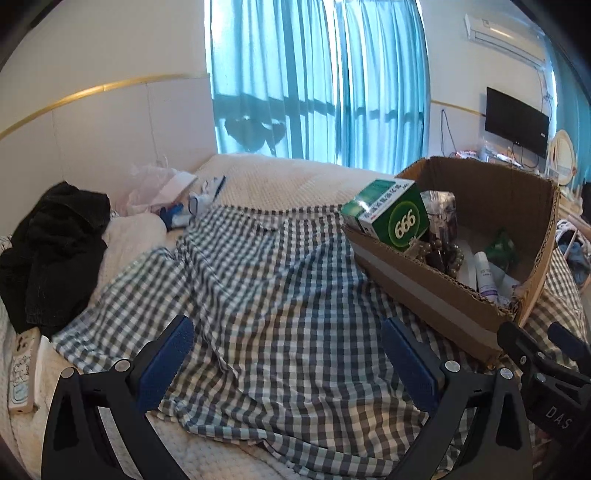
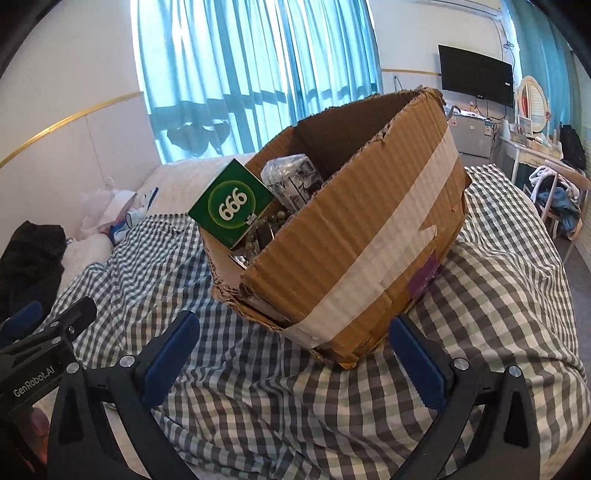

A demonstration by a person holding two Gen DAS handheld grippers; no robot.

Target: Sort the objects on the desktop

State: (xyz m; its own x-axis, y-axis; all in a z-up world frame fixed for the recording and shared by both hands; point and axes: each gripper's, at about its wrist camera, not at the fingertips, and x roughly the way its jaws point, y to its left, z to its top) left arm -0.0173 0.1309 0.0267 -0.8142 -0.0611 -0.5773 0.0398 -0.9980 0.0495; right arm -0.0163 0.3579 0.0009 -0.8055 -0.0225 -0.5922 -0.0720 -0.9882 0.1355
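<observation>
Background items — teal curtains (image 1: 317,77), wall-mounted TV (image 1: 516,121), air conditioner (image 1: 496,29), round mirror (image 2: 532,105), black garment (image 1: 55,254) on the bed.

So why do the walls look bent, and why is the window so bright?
Left wrist view: the fisheye lens curves the gold wall trim, and the backlit blue curtains glow almost white. Right wrist view: same bending at the edges, black corners, and the cardboard box bulges because it sits close.
</observation>
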